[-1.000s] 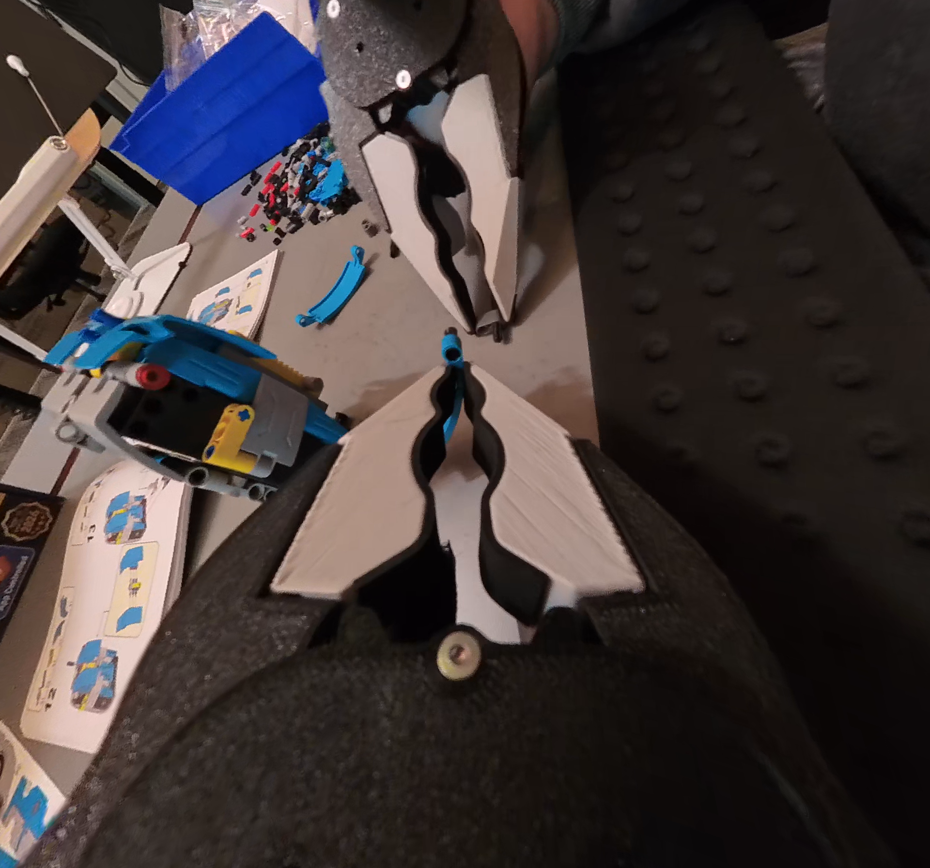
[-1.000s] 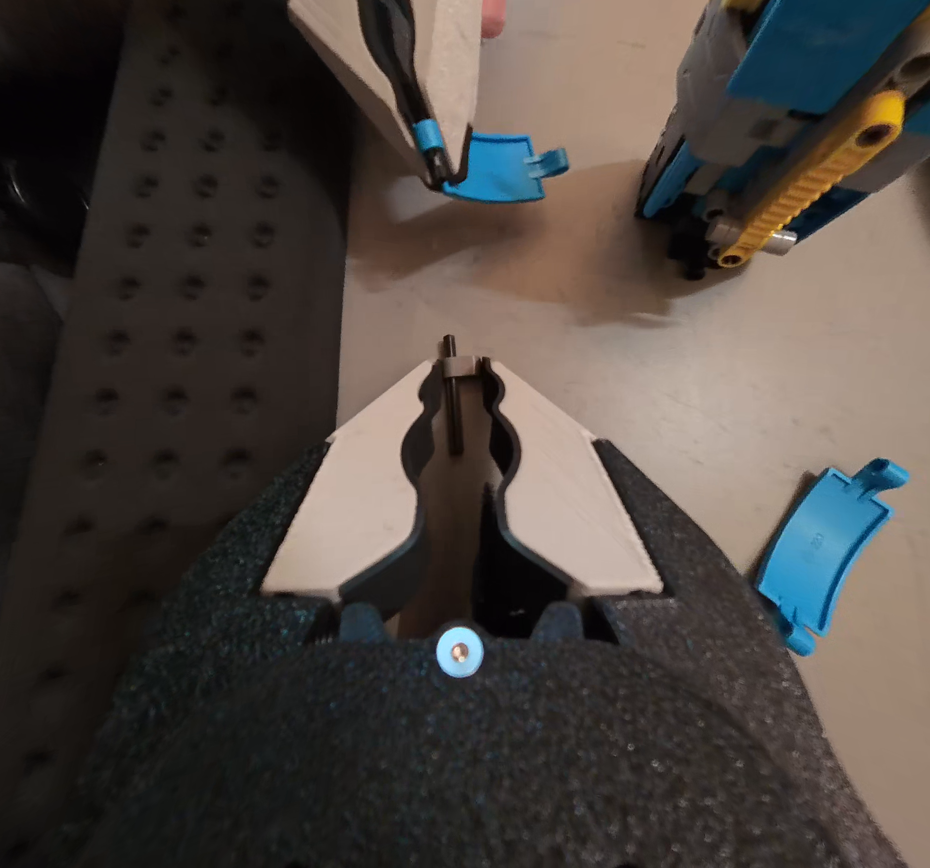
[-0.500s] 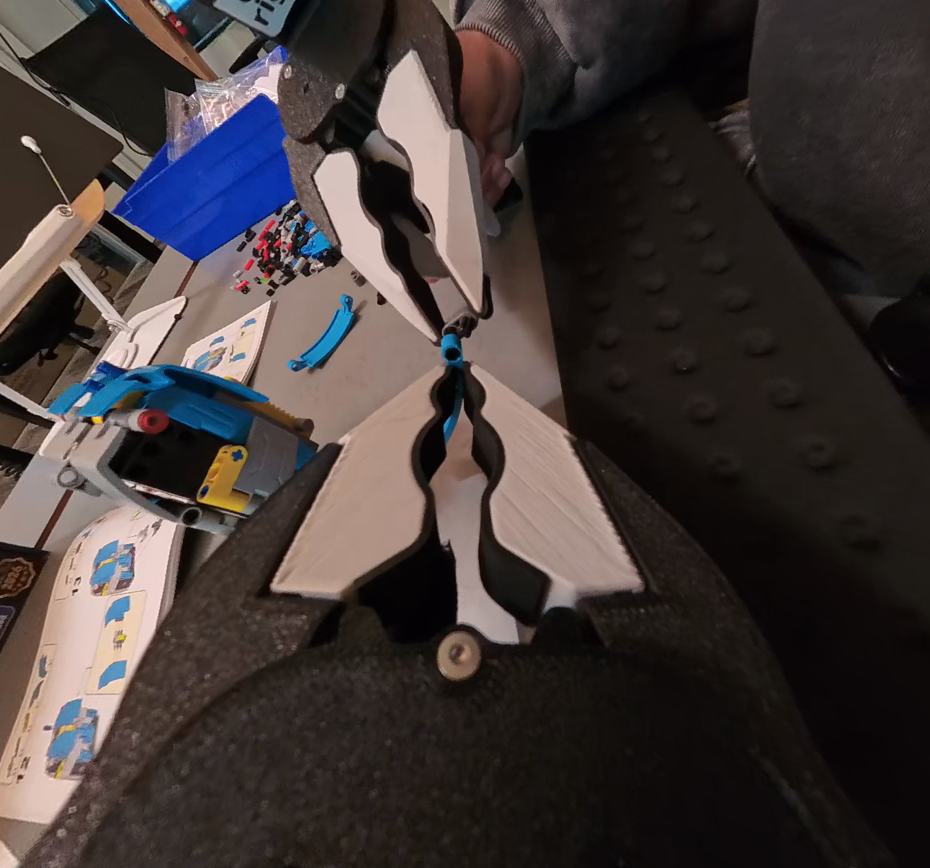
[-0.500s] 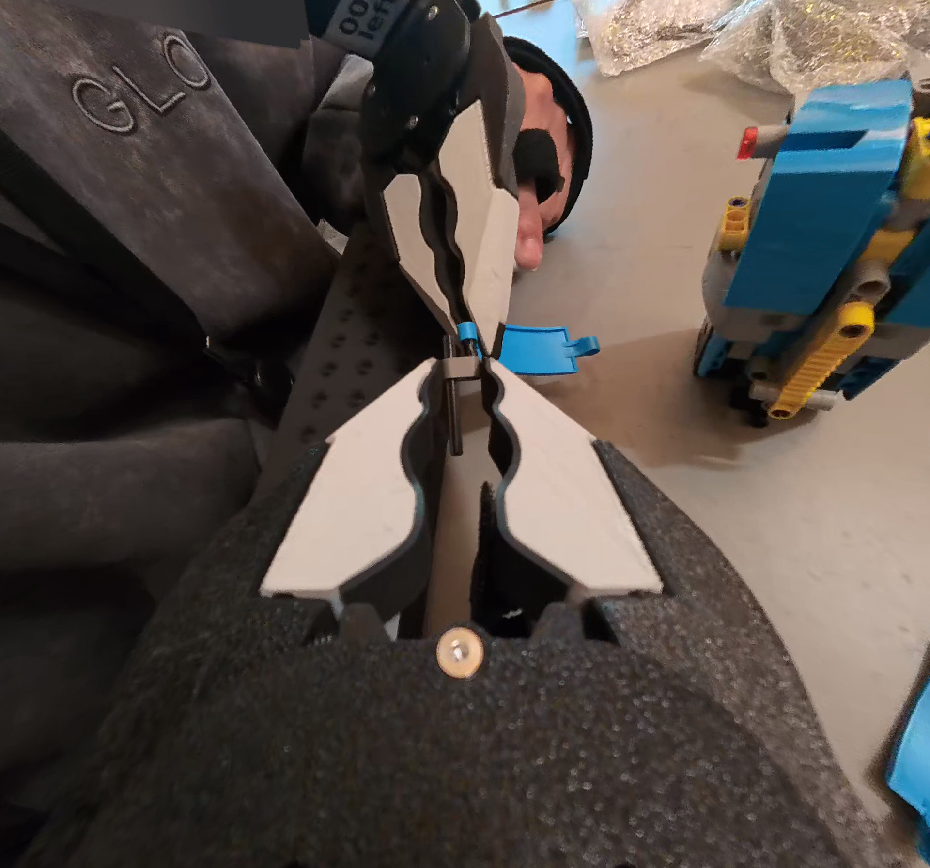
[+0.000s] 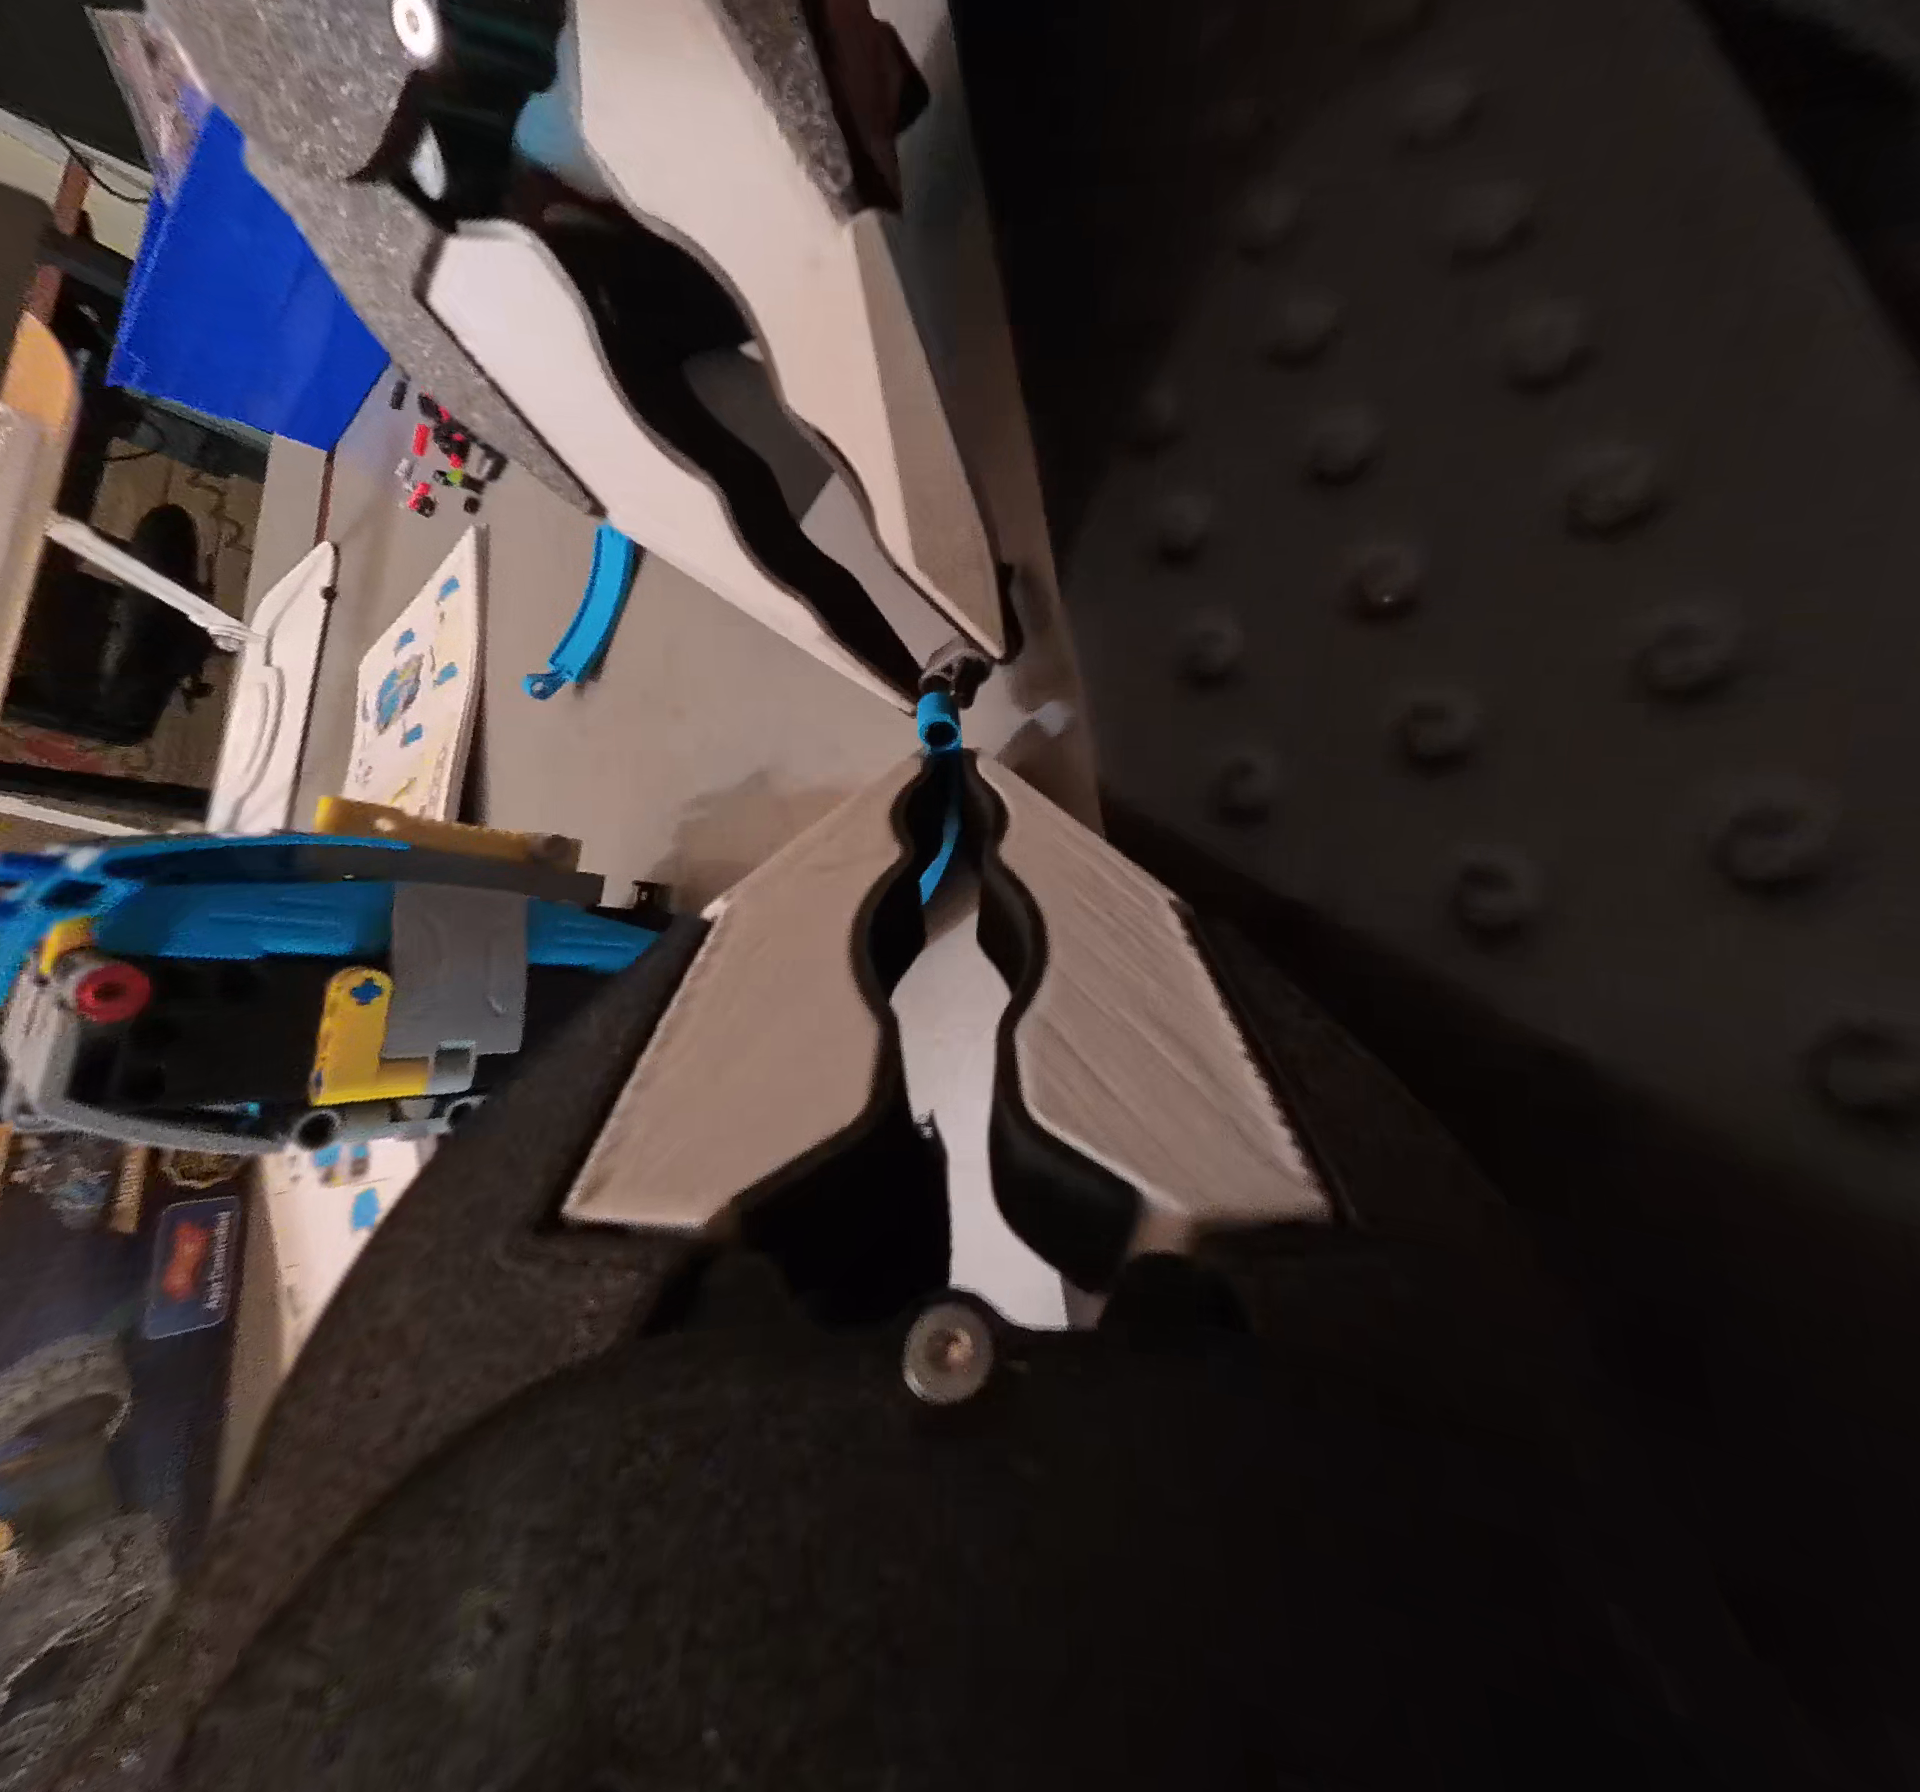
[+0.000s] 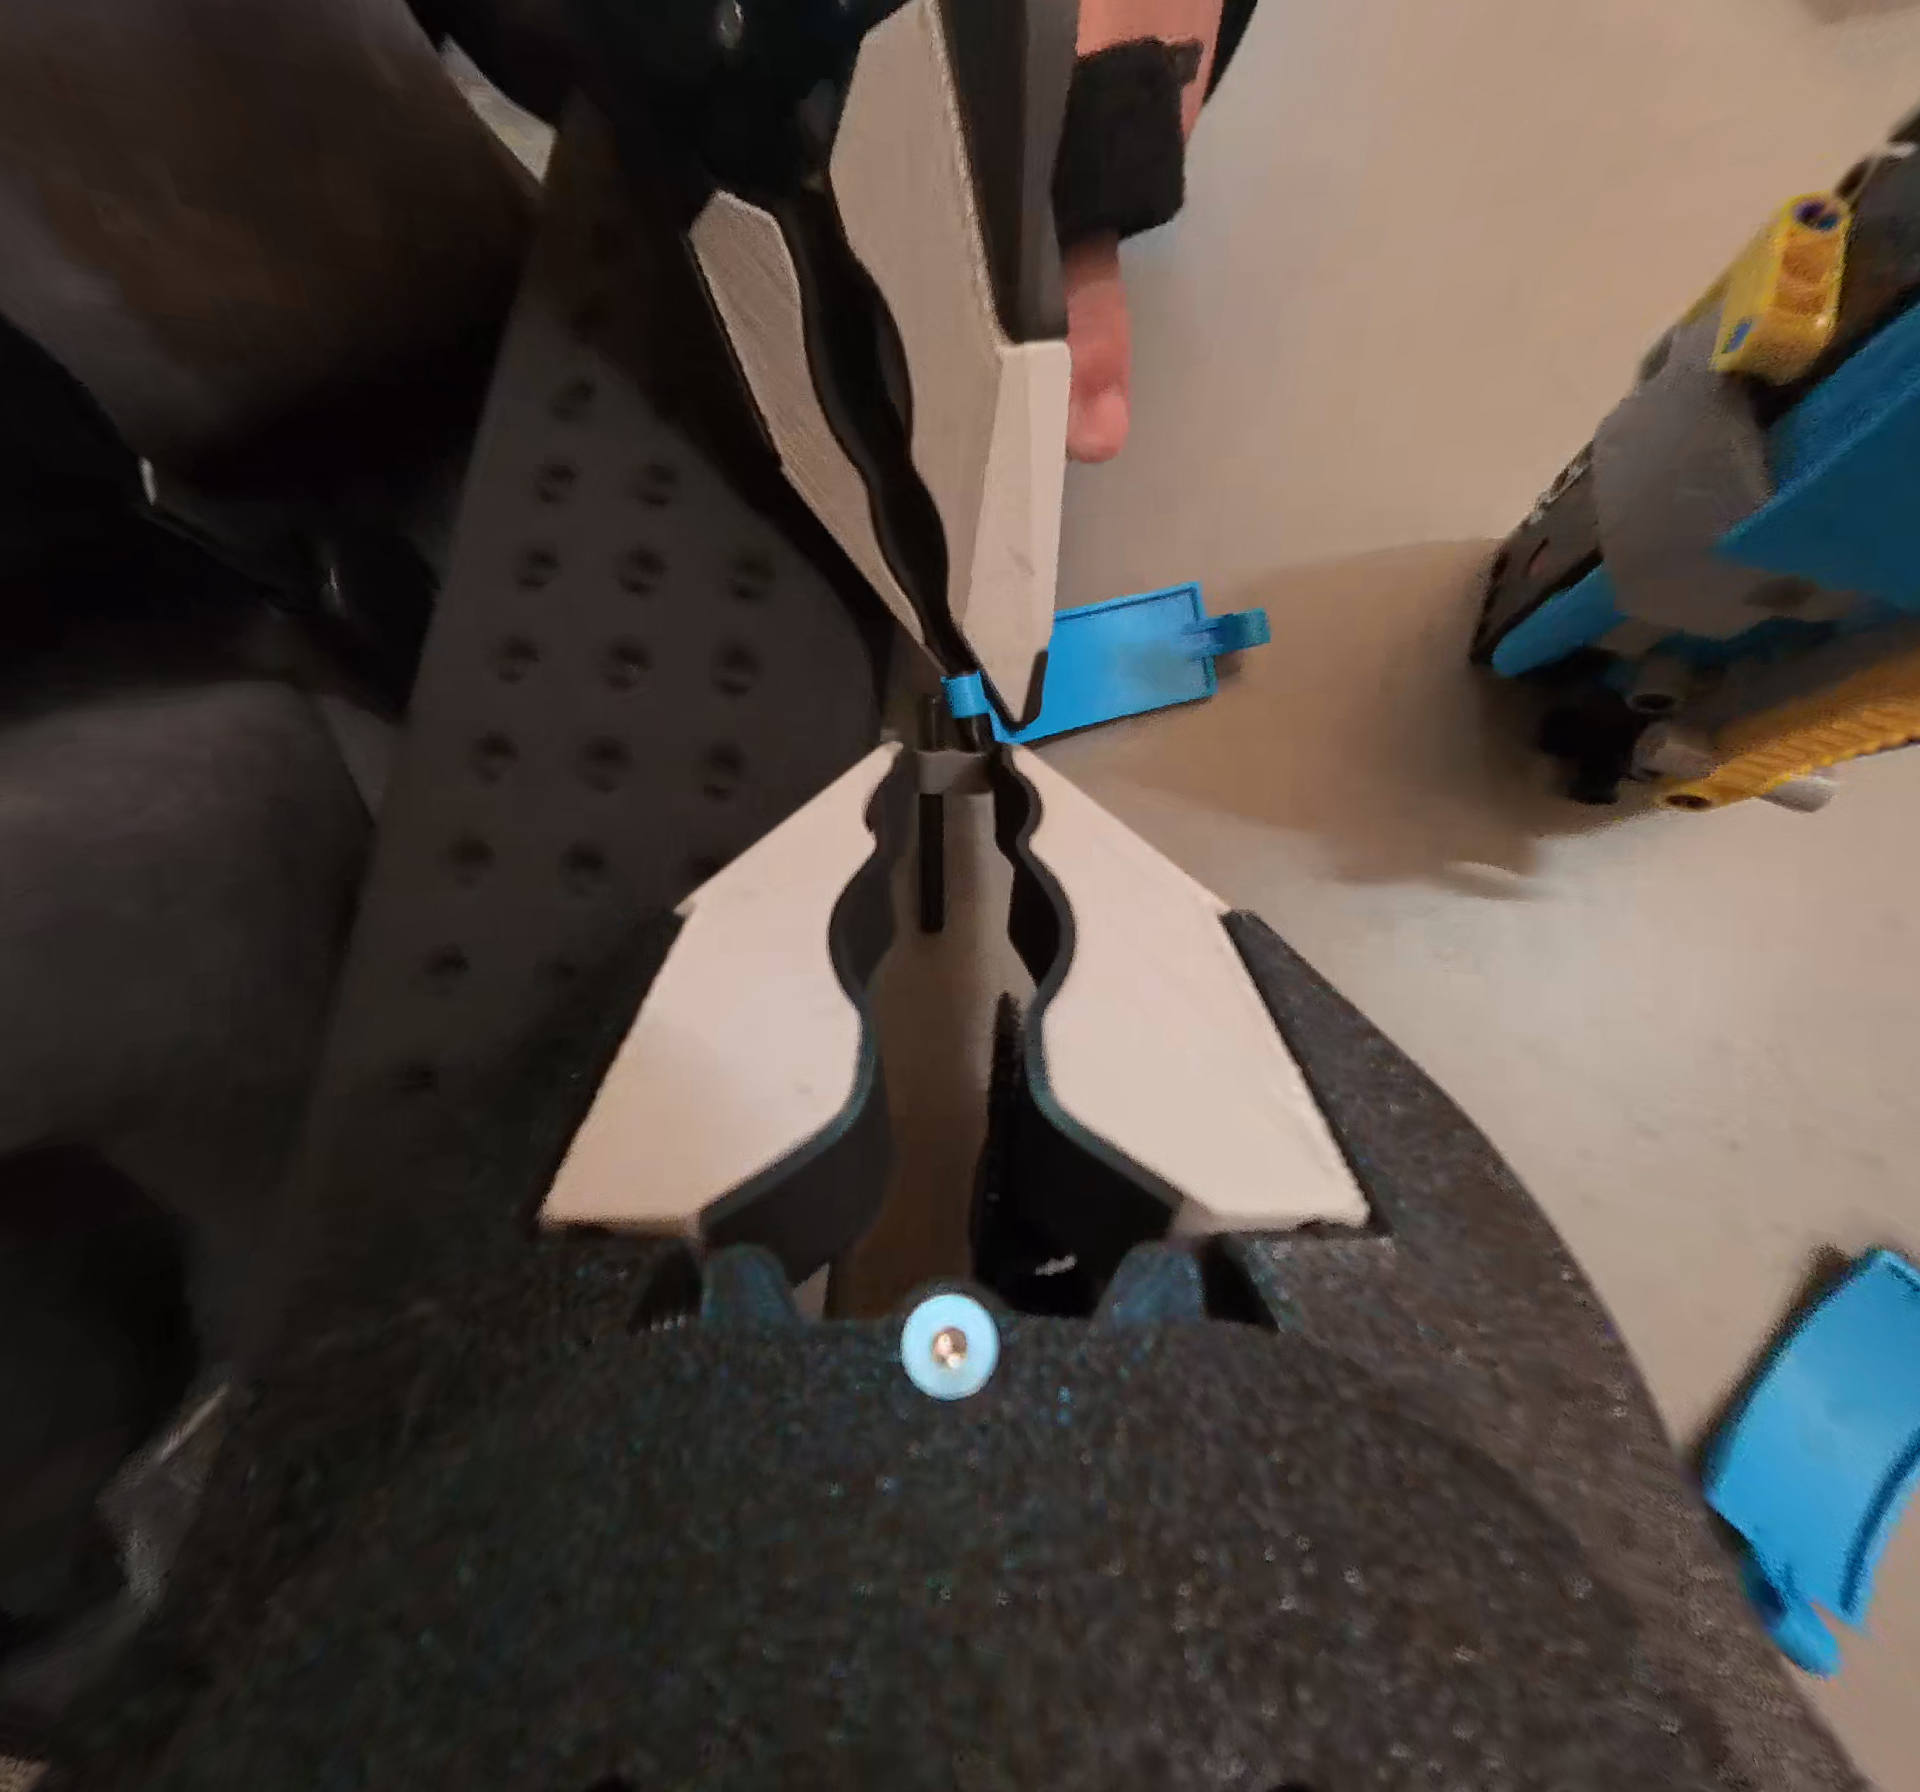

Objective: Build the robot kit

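Left gripper (image 5: pixel 943 766) clamps a smooth curved blue panel (image 6: pixel 1117 656); right gripper (image 6: pixel 956 766) pinches a thin black axle (image 6: pixel 928 859) (grey bush on it), tips meeting.

pale grey tabletop (image 6: pixel 1455 236), dark dimpled mat (image 5: pixel 1507 547) along its edge, blue bin (image 5: pixel 239 308) behind, dim indoor light

The left wrist view looks forward along its own fingers from very close, tilted, with the table (image 5: pixel 665 724) running away to the left and a dark studded mat (image 5: pixel 1507 599) filling the right. The right wrist view looks the opposite way, down along its fingers, with the same studded mat (image 6: pixel 623 620) on its left and the table (image 6: pixel 1455 963) on its right. Both views share the spot where the two grippers' tips meet, and the blue toy model (image 5: pixel 312 963) (image 6: pixel 1766 537).
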Available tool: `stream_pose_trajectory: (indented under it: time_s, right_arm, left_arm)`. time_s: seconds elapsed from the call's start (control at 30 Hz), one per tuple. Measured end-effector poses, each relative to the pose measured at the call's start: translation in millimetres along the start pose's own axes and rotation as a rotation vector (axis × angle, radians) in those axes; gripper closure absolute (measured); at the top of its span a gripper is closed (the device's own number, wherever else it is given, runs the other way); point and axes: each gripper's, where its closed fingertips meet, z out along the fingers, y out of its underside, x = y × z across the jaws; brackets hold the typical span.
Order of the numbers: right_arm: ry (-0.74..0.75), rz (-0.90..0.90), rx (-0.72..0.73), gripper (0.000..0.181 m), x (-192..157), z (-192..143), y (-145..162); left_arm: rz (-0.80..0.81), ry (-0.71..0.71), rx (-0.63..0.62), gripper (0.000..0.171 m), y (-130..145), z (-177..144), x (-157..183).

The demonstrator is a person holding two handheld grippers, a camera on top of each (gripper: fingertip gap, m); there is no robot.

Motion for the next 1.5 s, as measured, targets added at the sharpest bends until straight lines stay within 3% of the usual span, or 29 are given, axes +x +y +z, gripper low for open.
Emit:
stream_pose_trajectory:
  time_s: [0.17, 0.4, 0.63, 1.0, 1.13, 1.4, 1.5]
  right_arm:
    - [-0.004, -0.115, -0.106, 0.168, -9, 0, 4]
    - [-0.085, -0.086, -0.056, 0.169, -10, -1, 5]
    - [0.045, -0.169, -0.103, 0.167, -4, -6, 7]
    - [0.05, 0.029, -0.049, 0.152, 3, -20, 20]
    - [0.107, 0.132, -0.082, 0.154, 10, -21, 31]
    - [0.246, 0.17, -0.14, 0.156, 15, -18, 37]
    - [0.286, 0.182, -0.163, 0.165, 15, -16, 38]
  left_arm:
    - [-0.026, 0.123, 0.023, 0.17, -6, 0, 7]
    - [0.022, 0.248, -0.029, 0.17, -8, 2, 8]
    - [0.024, 0.203, -0.105, 0.17, -10, 7, 1]
    - [-0.022, 0.149, -0.103, 0.17, -6, 6, -2]
    - [-0.038, 0.137, -0.116, 0.17, 1, 1, -6]
    - [-0.027, 0.112, -0.09, 0.17, 0, 3, -7]
    - [-0.018, 0.091, -0.069, 0.17, 0, 6, -11]
